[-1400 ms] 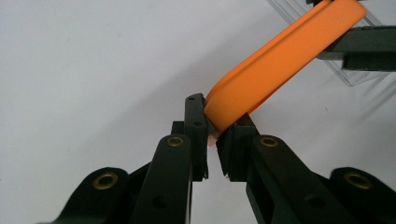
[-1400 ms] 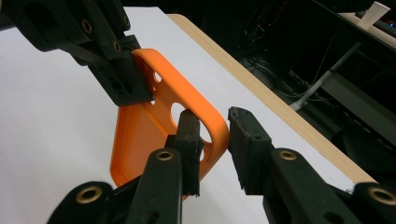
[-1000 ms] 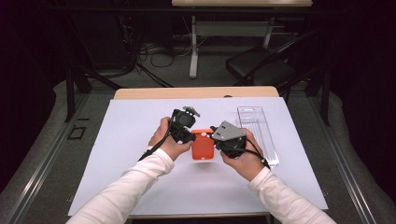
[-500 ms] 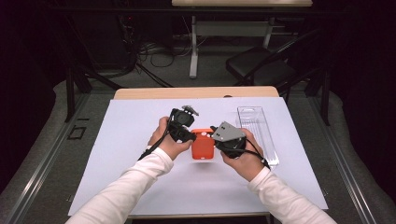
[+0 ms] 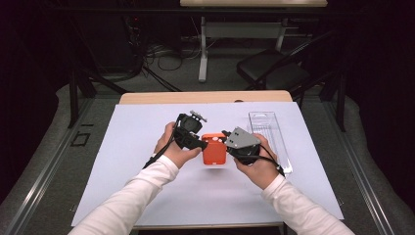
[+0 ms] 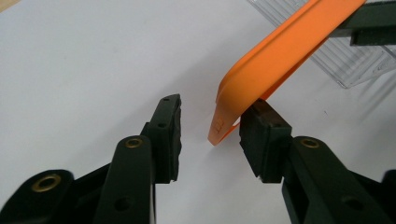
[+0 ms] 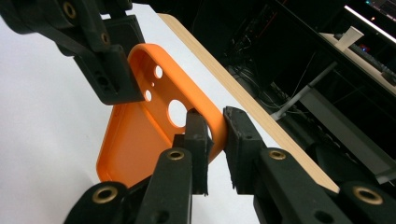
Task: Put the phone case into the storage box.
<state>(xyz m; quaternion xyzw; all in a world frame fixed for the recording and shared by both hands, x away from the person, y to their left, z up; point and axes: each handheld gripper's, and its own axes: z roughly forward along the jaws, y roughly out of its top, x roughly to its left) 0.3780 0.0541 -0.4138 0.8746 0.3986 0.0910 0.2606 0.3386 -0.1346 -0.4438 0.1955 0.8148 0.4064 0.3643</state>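
above the white sheet (image 5: 147, 161), right tongs (image 7: 215, 123) clench the orange case (image 7: 140, 140); left tongs (image 6: 210, 126), just opening, seemingly released.

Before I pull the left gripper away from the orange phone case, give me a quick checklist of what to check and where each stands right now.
1. Right gripper clamped on the rim of the orange phone case: ok, pads press on both sides of the rim.
2. Left gripper released: ok, its jaws have just been opening and stand apart.
3. Case free of the left gripper: not ok, its corner touches one pad.
4. Case off the table: ok, held above the white sheet.
5. Clear plastic tray out of the way: ok, it lies beside the right hand.
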